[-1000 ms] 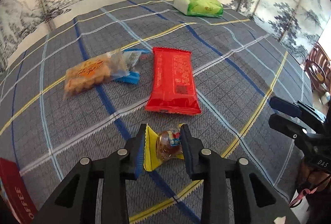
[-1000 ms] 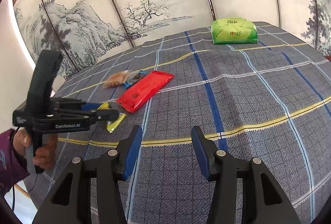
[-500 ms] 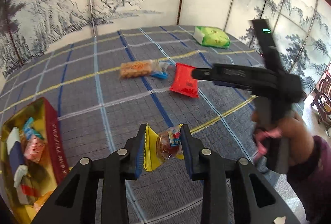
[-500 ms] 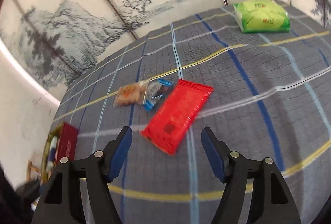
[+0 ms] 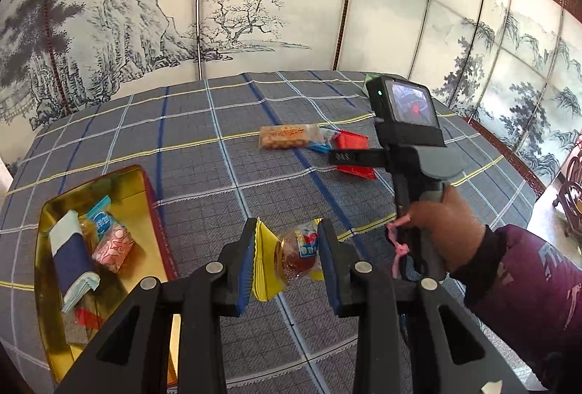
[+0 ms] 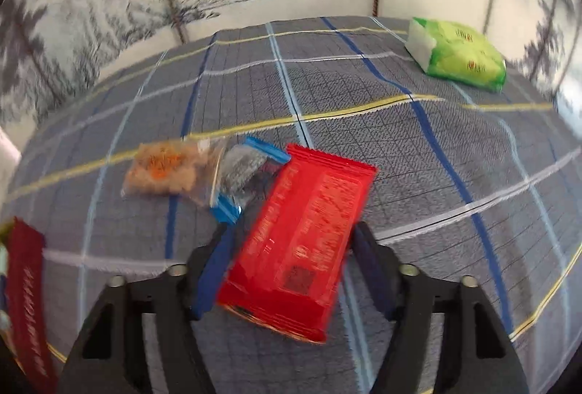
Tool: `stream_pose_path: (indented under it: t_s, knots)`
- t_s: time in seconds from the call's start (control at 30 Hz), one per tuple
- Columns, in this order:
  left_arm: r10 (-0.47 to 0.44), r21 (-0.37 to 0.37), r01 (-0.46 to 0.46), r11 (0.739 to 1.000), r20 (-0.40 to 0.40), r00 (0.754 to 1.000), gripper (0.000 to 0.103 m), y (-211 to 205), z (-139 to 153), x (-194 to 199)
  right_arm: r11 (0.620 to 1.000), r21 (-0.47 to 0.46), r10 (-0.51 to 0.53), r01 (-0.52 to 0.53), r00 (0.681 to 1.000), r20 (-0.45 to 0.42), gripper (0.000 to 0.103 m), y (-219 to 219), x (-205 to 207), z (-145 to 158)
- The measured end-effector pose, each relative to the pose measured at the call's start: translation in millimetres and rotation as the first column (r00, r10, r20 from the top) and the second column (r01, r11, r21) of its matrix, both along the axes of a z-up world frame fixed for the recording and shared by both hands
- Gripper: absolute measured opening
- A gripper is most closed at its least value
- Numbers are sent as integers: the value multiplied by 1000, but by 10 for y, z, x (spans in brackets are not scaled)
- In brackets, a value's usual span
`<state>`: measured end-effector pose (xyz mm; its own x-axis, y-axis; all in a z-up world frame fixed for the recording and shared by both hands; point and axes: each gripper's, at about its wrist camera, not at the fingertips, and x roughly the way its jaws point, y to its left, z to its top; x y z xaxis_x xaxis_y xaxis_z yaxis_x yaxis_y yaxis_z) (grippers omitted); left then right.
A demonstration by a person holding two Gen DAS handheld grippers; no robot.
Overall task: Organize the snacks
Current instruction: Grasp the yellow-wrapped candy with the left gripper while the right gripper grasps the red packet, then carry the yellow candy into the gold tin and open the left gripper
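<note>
Clamping a small yellow-wrapped candy in your left gripper, you hold it above the plaid tabletop beside the gold snack tin. Your right gripper has just been closing, its fingers straddling the red snack packet, contact unclear.

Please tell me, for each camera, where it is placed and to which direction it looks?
Left wrist: on the left gripper, shut on a yellow-wrapped snack, looking across the checked table; the right hand shows.
Right wrist: on the right gripper, looking down, jaws either side of the red packet; they were just closing.
Shared: red packet, orange snack, tin.
</note>
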<state>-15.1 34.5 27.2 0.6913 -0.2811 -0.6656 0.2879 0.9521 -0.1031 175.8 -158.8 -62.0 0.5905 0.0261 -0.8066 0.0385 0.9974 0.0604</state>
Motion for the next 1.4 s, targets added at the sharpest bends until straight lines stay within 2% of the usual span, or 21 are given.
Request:
stream_pose_path:
  t_s: [0.07,0.13,0.2,0.3,0.43,0.53,0.73,0.93,1.33,1.4]
  knots:
    - [5,1,-5,1000,9,1000,29,39,21,-37,998,12,60,-60,998,-2,48,-101,-82,20]
    - [9,-8,-9,1000,18,1000,29,84,55,-86,992,45,120,-119,993,-10,47,-263,-218,41]
    - [16,-14,-16,1000,26,1000,29,126,82,-128,989,28,144,-143,990,-9,47,-433,-452,39]
    - [36,-24,-35,999,36,999,29,222,141,-190,987,68,146,-146,989,-1,47,-640,-765,42]
    - [72,-27,-71,997,41,997,29,409,231,-295,989,72,128,-130,991,34,47,-809,-1156,17]
    - [122,-1,-122,993,53,991,29,639,298,-402,990,67,118,-122,991,61,47,-843,-1314,-1]
    - [228,39,-229,973,33,973,29,1150,261,-469,990,68,118,-124,990,81,47,-846,-1340,-11]
    - [261,27,-261,965,-4,965,30,1457,57,-355,990,71,118,-124,989,84,47,-853,-1340,-12]
    - [231,45,-229,972,-48,972,30,1250,-326,145,990,71,118,-124,989,84,47,-849,-1338,-15]
    - [232,51,-230,972,-49,971,34,1227,-372,196,990,69,118,-124,989,84,47,-852,-1340,-15]
